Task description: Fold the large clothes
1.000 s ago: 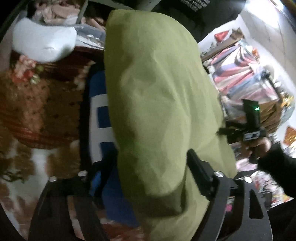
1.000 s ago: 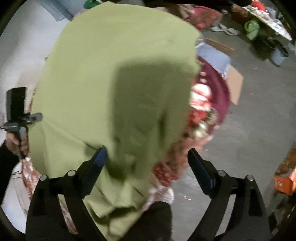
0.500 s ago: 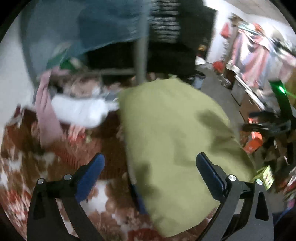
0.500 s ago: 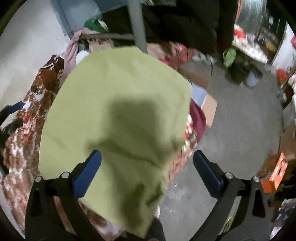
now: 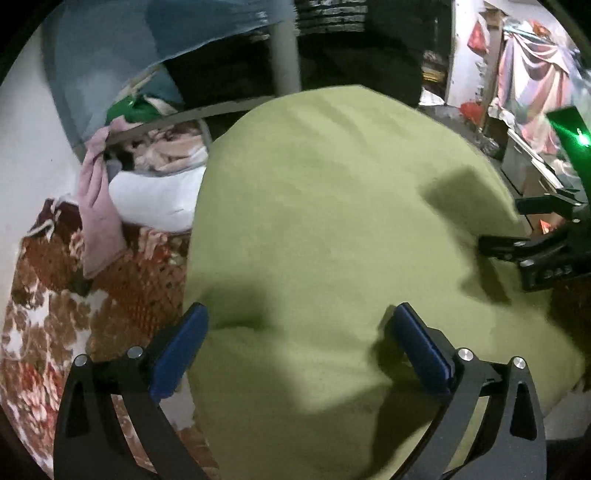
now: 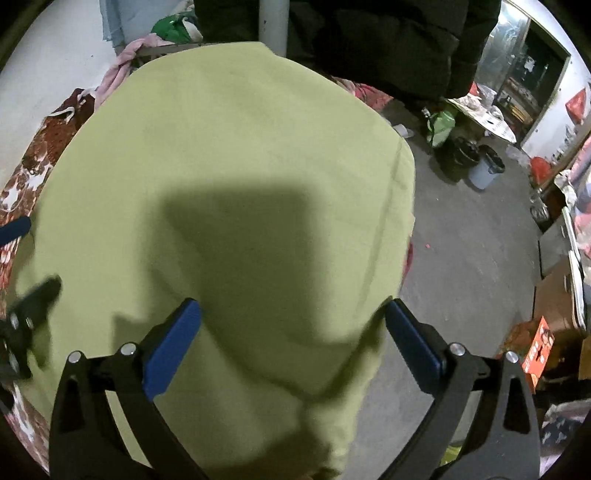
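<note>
Garment: the olive-green cloth [image 5: 332, 229] lies spread flat over the patterned red-and-brown blanket [image 5: 55, 317], filling most of both my wrist views; its right edge hangs past the blanket toward the grey floor [image 6: 480, 258].
Left gripper [image 5: 295, 347]: I see it released, jaws spread wide after just opening, blue pads [image 5: 181, 350] hovering over the near part of the cloth with nothing pinched.
Right gripper [image 6: 291, 336]: also let go, jaws just opened wide, fabric below them but not clamped.
Cross view: from my left camera the right tool sits at the cloth's right edge; from the right camera the left tool shows at the left rim, blurred.
Far end: a white pillow [image 5: 155, 199] and a pink garment [image 5: 98, 214] sit beside the cloth's far left corner; whether they touch it, I can't tell.
Background: a grey post [image 6: 273, 22] stands behind the cloth.
</note>
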### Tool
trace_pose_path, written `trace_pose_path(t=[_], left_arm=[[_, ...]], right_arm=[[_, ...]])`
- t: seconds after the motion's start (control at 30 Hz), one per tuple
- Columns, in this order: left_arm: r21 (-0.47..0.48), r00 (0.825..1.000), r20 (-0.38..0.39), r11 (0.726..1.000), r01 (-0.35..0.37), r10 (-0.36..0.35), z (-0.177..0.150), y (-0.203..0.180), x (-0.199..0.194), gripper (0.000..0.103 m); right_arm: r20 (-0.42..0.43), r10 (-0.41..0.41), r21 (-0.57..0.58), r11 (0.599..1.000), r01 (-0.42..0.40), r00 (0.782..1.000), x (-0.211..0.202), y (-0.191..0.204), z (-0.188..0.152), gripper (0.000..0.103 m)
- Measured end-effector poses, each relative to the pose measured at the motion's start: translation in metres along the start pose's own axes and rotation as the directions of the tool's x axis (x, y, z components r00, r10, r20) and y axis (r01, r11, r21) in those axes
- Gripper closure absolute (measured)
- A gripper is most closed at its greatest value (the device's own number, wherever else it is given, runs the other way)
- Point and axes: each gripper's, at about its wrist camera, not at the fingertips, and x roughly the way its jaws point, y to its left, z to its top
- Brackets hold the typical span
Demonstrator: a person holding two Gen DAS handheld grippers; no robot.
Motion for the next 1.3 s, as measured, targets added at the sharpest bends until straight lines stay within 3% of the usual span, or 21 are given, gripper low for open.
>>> trace_pose_path(t=[0.07, 0.2, 0.33, 0.53, 0.73, 1.03, 1.17, 1.3], left_arm=[[-0.025, 0.999, -0.023, 0.999, -0.038, 0.038, -0.003, 0.007, 0.0, 0.004], [-0.179, 0.99, -0.07, 0.975, -0.132, 0.121, -0.01, 0.023, -0.019, 0.006], [-0.238, 0.992, -0.047, 0.963, -0.123, 0.115, -0.015, 0.012, -0.069, 0.005], [-0.216, 0.994, 0.069, 0.974, -0.066, 0.083, -0.026, -0.035, -0.158, 0.005], [-0.223, 0.992, 0.121, 0.975, -0.005, 0.033, -0.054, -0.073, -0.228, 0.005], [-0.218, 0.985, 0.175, 0.975, 0.038, 0.001, -0.093, -0.086, -0.308, 0.005], [-0.178, 0.984, 0.177, 0.981, 0.069, -0.038, -0.101, -0.098, -0.338, 0.005], [-0.18, 0.978, 0.206, 0.982, 0.05, -0.012, -0.11, -0.105, -0.351, 0.005]], right_arm=[[0.003, 0.009, -0.016, 1.0, -0.008, 1.0, 0.0, -0.008, -0.004, 0.005], [-0.022, 0.013, 0.014, 1.0, -0.012, 1.0, -0.015, -0.029, -0.016, 0.005], [0.027, 0.045, 0.052, 0.998, -0.046, 0.999, -0.058, -0.04, -0.026, 0.005], [0.156, 0.005, 0.051, 0.999, -0.013, 0.988, -0.149, -0.028, -0.049, 0.005], [0.241, 0.047, 0.019, 0.998, -0.054, 0.969, -0.234, -0.001, -0.082, 0.005], [0.268, 0.117, -0.034, 0.993, -0.112, 0.956, -0.314, 0.012, -0.142, 0.005], [0.287, 0.151, -0.087, 0.988, -0.131, 0.946, -0.338, 0.016, -0.162, 0.005], [0.298, 0.161, -0.113, 0.985, -0.133, 0.941, -0.345, 0.015, -0.171, 0.005]])
